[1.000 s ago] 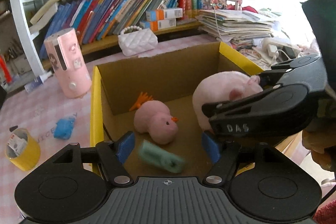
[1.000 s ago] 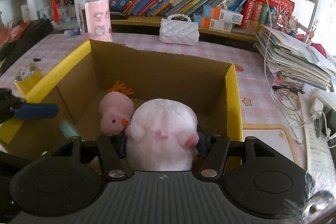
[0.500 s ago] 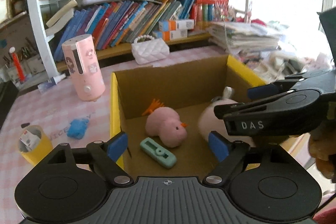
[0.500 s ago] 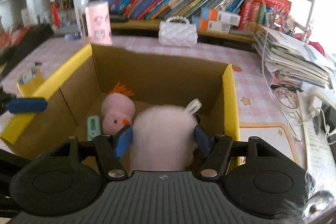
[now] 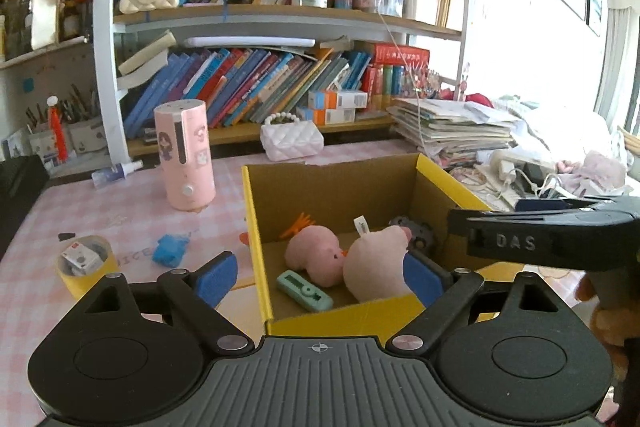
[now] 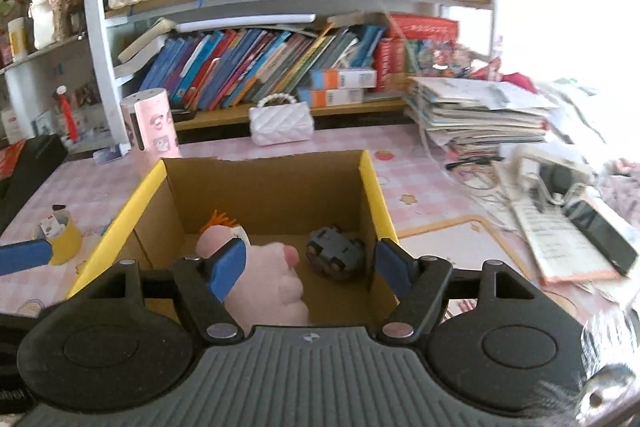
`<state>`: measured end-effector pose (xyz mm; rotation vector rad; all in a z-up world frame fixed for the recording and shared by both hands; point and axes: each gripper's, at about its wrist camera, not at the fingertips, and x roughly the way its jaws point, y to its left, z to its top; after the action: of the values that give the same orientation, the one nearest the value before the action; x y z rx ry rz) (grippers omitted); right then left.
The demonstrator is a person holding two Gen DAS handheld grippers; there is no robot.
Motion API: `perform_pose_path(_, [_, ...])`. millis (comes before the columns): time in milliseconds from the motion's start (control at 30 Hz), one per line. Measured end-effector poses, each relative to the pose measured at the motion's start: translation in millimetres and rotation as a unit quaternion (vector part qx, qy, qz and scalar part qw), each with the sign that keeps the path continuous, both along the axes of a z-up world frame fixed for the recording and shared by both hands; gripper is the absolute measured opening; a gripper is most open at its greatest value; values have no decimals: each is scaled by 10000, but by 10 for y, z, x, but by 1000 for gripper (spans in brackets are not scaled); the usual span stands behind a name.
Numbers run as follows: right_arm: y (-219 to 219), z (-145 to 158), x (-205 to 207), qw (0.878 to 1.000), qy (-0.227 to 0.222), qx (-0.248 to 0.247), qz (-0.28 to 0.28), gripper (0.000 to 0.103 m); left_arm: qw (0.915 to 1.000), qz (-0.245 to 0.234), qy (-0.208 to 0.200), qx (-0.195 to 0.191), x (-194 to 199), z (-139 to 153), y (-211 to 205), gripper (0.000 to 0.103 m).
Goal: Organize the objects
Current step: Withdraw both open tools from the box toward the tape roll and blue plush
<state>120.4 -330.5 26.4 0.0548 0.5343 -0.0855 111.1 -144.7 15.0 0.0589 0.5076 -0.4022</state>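
Note:
A yellow-rimmed cardboard box (image 5: 251,227) stands on the pink checked table; it also shows in the right wrist view (image 6: 374,183). Inside lie a big pink plush (image 5: 376,267) (image 6: 276,287), a small pink chick plush (image 5: 314,255) (image 6: 218,237), a green flat item (image 5: 305,291) and a dark toy (image 6: 334,253). My left gripper (image 5: 320,277) is open and empty above the box's near edge. My right gripper (image 6: 310,267) is open and empty, raised over the box; its body (image 5: 540,235) crosses the left wrist view.
A pink cylinder (image 5: 184,155), a white quilted purse (image 5: 291,141), a yellow tape roll (image 5: 84,263) and a blue item (image 5: 170,249) sit on the table left of the box. Paper stacks (image 6: 480,115), cables and a phone (image 6: 604,231) crowd the right. Bookshelves stand behind.
The right gripper opened and let the big pink plush drop into the box. The green item landed in the box. Both grippers drew back and up.

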Motion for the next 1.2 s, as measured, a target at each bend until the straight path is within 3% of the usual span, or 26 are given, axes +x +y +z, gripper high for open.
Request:
perform_pose_path(233, [194, -30, -431, 9990, -83, -185, -398, 70, 9999, -158, -47, 18, -240, -43, 182, 92])
perform_pose_path(400, [329, -193, -598, 9948, 605, -177, -802, 68, 9977, -82, 521, 435, -328, -238, 348, 92])
perform_pose_path(567, [502, -389, -817, 9888, 1135, 28, -969, 67, 9942, -36, 982, 429, -445, -389, 620, 92])
perform_pose_path(867, [966, -516, -1163, 9874, 1378, 30, -778, 68, 9898, 58, 1313, 556, -696, -509, 982, 92])
perform_pose_path(1033, [1176, -547, -1258, 9877, 1455, 145, -549, 75, 9879, 150, 1420, 598, -819, -535, 1177, 92])
perform_pose_path(1200, [1391, -557, -1287, 9876, 1527, 199, -311, 76, 9866, 348, 1484, 584, -913, -541, 1384, 93])
